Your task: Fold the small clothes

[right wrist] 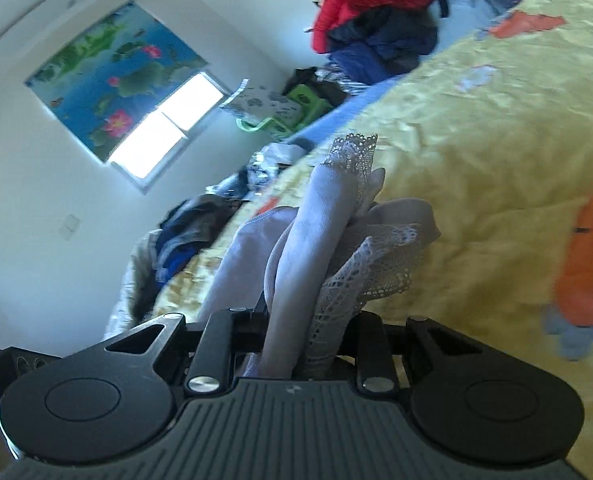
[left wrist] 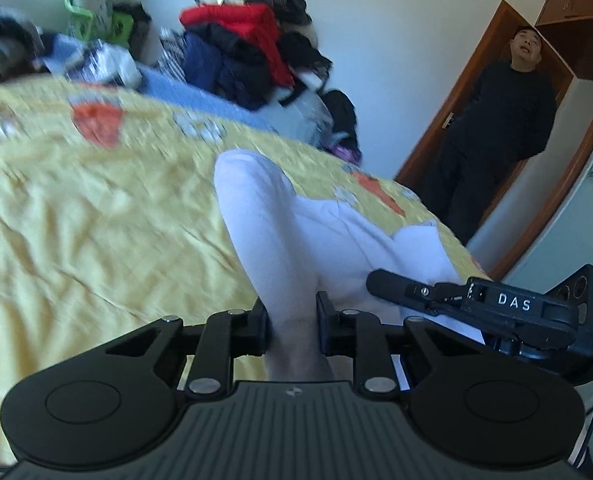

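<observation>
Between the two black fingers of the left gripper (left wrist: 292,326) a bunched fold of a small white garment (left wrist: 280,236) is pinched tight; from there the cloth rises toward twelve o'clock in a rounded hump and spreads out toward three o'clock across the yellow bedspread (left wrist: 96,208). At three o'clock of that grip, in the left wrist view, the right gripper (left wrist: 380,282) comes in from the side with its tip against the same white cloth. Seen from its own camera, the right gripper (right wrist: 304,336) is clenched on a gathered bundle of the garment (right wrist: 316,232), plain white fabric on the nine o'clock side and a lace trim (right wrist: 372,264) on the three o'clock side, with a lace-edged corner sticking up at twelve o'clock. Both ends of the garment are thus held, while its middle lies on the bedspread, which is printed with orange and pale blue shapes and is blurred in both views. Along the far edge of the bed, at eleven to twelve o'clock in the left wrist view, sits a pile of clothes (left wrist: 252,44) in red, navy and black, with a green plastic basket (left wrist: 96,20) at ten o'clock. At two o'clock a person in dark clothes (left wrist: 496,136) stands in a wooden doorway (left wrist: 448,120). The right wrist view shows a window (right wrist: 168,128) with a flowered blind (right wrist: 108,80) at ten o'clock.
</observation>
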The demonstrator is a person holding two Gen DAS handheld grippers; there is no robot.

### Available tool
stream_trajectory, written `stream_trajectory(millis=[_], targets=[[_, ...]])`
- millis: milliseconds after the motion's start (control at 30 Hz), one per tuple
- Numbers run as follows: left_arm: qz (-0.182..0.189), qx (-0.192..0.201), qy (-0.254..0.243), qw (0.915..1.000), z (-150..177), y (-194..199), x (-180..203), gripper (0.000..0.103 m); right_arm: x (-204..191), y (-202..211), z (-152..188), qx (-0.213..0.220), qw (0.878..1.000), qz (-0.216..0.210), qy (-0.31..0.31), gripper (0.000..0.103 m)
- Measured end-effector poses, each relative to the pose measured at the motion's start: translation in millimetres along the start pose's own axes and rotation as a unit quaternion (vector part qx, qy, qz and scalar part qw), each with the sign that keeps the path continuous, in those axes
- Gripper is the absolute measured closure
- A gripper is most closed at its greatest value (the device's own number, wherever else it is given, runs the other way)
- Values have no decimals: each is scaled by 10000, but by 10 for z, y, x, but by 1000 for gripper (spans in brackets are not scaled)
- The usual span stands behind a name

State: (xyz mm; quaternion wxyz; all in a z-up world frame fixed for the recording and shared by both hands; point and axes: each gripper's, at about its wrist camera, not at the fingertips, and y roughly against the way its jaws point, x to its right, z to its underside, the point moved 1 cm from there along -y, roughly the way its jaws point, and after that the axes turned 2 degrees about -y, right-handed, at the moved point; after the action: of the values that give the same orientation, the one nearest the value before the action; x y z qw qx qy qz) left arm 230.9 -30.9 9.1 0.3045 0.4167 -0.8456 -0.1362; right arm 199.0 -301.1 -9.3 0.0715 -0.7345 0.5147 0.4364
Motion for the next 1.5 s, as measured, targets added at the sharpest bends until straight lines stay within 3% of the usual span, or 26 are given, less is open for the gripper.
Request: stream_trajectory(millis=[100,200,267,300,333,400,467,533,633,700,767,800,867,967,1100,1167,1233,1500], targets=[[-403,-229,-152,9988,-24,-6,-78,79,-100,-156,39,-102,9999,-5,49,74],[-1113,-665,-250,9912,92,-217,-180,73,-82,-371,120,-281,9988,403,75,67],[-1227,-654,-147,9902,168,-246,-269,55,-44,-450,171,-368,9943,985,168,63],[-1258,-573,-63,9904,179,-186,-294,39,-28,-424,189,-365,9921,1181,207,60],[-1297,-549,-12,9900,179,-130,-311,31,-32,-358,203,-299,9917,1225,231,59],[-1382,-473,6,9893,188,5,-316,30,-109,-133,250,-10,9883,1465,418,59],[-1545,-380,-77,9872,225,142,-264,30,-332,132,340,385,9765,1848,1045,59],[-1823,-367,-245,9823,298,238,-192,27,-594,315,501,498,9674,1684,1825,59],[-2134,-406,-591,9743,428,235,-88,27,-889,342,792,132,9508,1378,2772,55],[-2239,-410,-657,9715,478,239,-46,27,-918,207,925,-335,9391,1512,3068,59],[-2183,-363,-589,9734,465,269,-29,27,-814,75,958,-513,9340,1951,2948,60],[-2179,-329,-575,9737,461,302,-13,27,-762,95,932,-465,9385,2029,2755,60],[-2213,-257,-601,9730,463,340,14,27,-796,249,882,-243,9515,1896,2410,56],[-2261,-294,-527,9722,513,352,31,26,-947,410,999,-110,9490,1762,2611,37],[-2291,-299,-376,9722,605,439,66,25,-872,192,1173,-632,9370,2185,2652,37],[-2377,-272,-442,9699,668,506,99,23,-846,253,1195,-536,9485,2085,2323,37],[-2469,-296,-489,9674,731,555,120,23,-855,358,1215,-394,9543,2046,2142,30],[-2535,-271,-481,9658,915,771,202,23,-883,587,1419,-402,9538,2173,2036,18]])
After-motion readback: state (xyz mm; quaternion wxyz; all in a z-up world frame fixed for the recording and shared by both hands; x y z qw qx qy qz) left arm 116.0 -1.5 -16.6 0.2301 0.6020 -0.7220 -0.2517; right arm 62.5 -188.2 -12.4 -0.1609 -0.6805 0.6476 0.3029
